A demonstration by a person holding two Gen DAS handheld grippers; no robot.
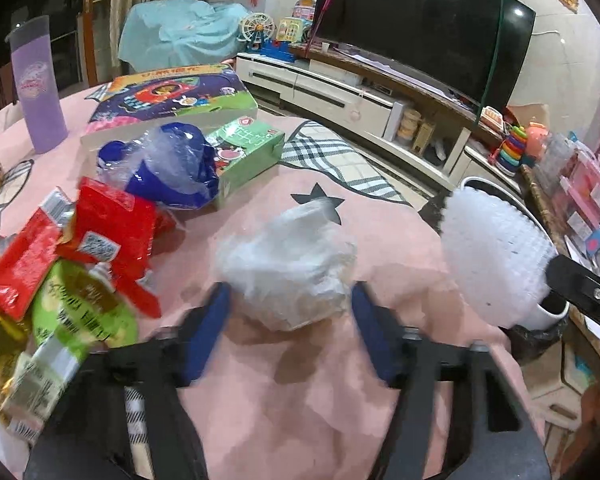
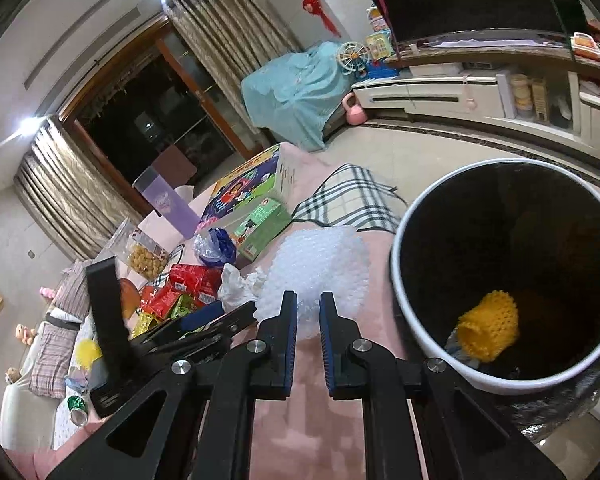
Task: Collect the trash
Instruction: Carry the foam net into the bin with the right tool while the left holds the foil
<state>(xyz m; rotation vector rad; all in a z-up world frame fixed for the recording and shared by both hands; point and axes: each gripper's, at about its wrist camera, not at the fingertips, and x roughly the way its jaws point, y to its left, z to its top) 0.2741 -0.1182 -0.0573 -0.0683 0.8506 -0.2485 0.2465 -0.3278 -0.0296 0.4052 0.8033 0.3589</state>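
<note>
Both tongs: left [image 1: 289,292] apart around crumpled tissue [image 1: 287,260], right [image 2: 308,300] clamped on bubble wrap [image 2: 320,268] beside bin [image 2: 404,280].

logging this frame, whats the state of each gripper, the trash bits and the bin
left gripper: open, fingers either side of the tissue wad
right gripper: shut on bubble wrap
bubble wrap: held, beside the bin
tissue wad: crumpled, on the table
bin: open, lined, yellow net inside
blue bag: crumpled
red wrappers: piled, torn
</note>
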